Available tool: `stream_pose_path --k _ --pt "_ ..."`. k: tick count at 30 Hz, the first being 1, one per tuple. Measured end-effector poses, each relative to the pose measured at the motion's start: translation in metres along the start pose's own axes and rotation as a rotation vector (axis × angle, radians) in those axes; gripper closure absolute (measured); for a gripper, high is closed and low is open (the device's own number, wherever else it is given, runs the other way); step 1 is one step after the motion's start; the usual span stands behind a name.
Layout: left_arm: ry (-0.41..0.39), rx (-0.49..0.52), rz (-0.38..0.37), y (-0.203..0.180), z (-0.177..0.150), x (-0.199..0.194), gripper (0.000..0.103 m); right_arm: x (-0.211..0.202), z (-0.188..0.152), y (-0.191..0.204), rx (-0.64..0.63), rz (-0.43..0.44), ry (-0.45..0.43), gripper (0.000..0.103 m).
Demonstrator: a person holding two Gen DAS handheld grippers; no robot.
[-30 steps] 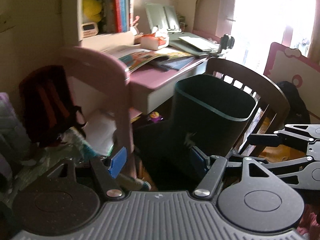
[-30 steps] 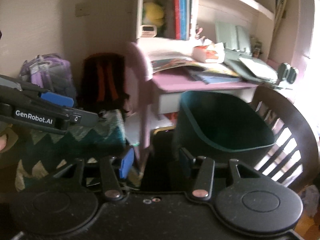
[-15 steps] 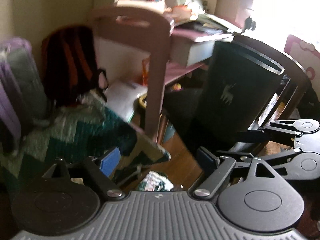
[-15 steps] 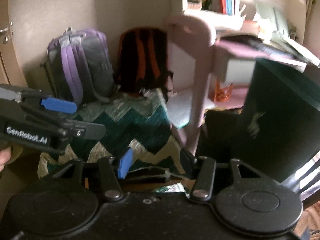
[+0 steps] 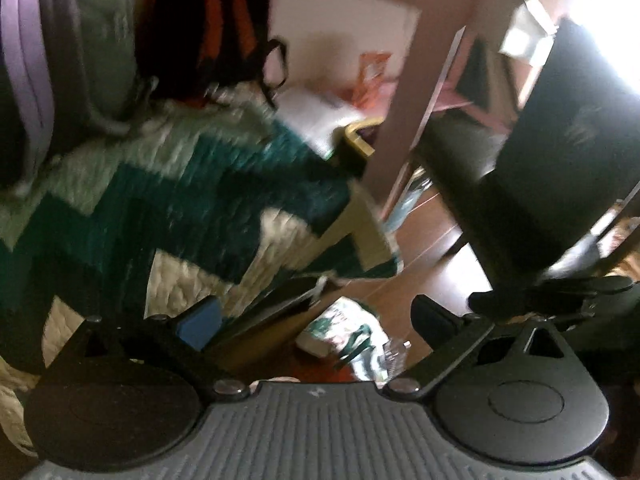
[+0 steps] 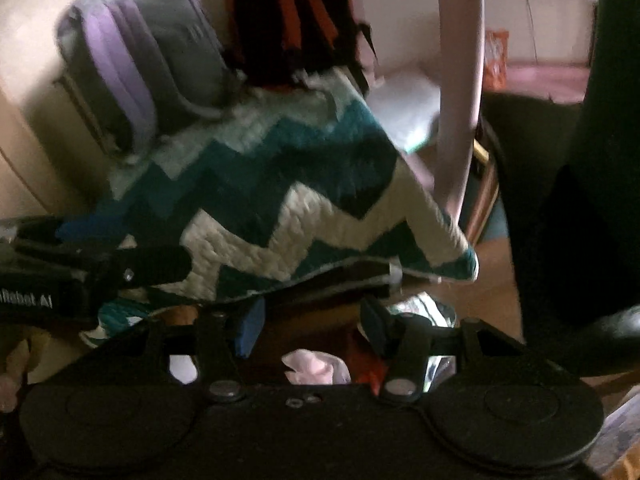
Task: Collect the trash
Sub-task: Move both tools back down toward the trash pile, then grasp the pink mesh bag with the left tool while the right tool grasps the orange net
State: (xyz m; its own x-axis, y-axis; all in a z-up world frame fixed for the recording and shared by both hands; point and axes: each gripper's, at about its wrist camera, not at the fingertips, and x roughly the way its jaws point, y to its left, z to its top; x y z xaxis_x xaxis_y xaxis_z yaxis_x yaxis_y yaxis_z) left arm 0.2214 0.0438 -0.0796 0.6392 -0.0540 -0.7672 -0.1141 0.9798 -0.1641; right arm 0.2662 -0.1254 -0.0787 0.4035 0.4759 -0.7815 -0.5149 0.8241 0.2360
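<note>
A crumpled white and green wrapper (image 5: 344, 334) lies on the wooden floor just ahead of my left gripper (image 5: 316, 320), which is open and empty above it. The same shiny wrapper (image 6: 428, 312) shows behind the right finger of my right gripper (image 6: 310, 322), which is open and empty. A pale pink crumpled piece (image 6: 316, 366) lies on the floor under the right gripper. The dark green trash bin (image 5: 560, 152) stands to the right; it also fills the right edge of the right wrist view (image 6: 588, 160).
A teal and white zigzag quilt (image 5: 180, 200) hangs over the floor on the left. A purple backpack (image 6: 140, 60) and a black and orange backpack (image 5: 200, 20) lean on the wall. A pink desk leg (image 5: 420, 92) stands in the middle. Dark chair parts (image 6: 600, 340) are at right.
Both grippers have tilted down and moved closer to the floor. The desk top has left the view and the wrapper on the floor has come closer. Both stay open.
</note>
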Motion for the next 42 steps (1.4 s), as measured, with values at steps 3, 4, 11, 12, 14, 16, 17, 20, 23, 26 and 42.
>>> stream_pose_path --k 3,4,11,12,14,16,17,20,23,26,42 --pt "0.050 -0.022 0.023 0.015 -0.014 0.036 0.002 0.035 -0.004 -0.010 0.043 -0.031 0.049 0.050" --pt "0.066 -0.022 0.034 0.019 -0.019 0.048 0.002 0.047 -0.006 -0.014 0.058 -0.038 0.067 0.050" --pt "0.217 -0.033 0.097 0.049 -0.061 0.129 0.002 0.142 -0.033 -0.036 0.133 -0.065 0.250 0.050" --pt "0.236 -0.038 0.103 0.053 -0.066 0.139 0.002 0.153 -0.036 -0.037 0.121 -0.067 0.278 0.050" --pt "0.276 -0.052 0.105 0.061 -0.076 0.162 0.002 0.176 -0.041 -0.037 0.070 -0.073 0.343 0.050" --pt "0.312 -0.069 0.104 0.067 -0.084 0.183 0.002 0.196 -0.045 -0.036 -0.001 -0.049 0.404 0.050" --pt "0.330 -0.076 0.102 0.070 -0.089 0.193 0.002 0.207 -0.048 -0.035 -0.052 -0.030 0.439 0.050" --pt "0.391 -0.096 0.096 0.076 -0.103 0.224 0.002 0.240 -0.062 -0.037 -0.169 -0.019 0.532 0.051" --pt "0.454 -0.117 0.091 0.081 -0.117 0.253 0.002 0.271 -0.083 -0.045 -0.221 -0.009 0.626 0.051" --pt "0.507 -0.154 0.075 0.085 -0.132 0.281 0.002 0.297 -0.105 -0.055 -0.256 0.004 0.702 0.051" --pt "0.692 -0.177 0.031 0.082 -0.198 0.382 0.002 0.389 -0.185 -0.097 -0.232 0.015 0.878 0.051"
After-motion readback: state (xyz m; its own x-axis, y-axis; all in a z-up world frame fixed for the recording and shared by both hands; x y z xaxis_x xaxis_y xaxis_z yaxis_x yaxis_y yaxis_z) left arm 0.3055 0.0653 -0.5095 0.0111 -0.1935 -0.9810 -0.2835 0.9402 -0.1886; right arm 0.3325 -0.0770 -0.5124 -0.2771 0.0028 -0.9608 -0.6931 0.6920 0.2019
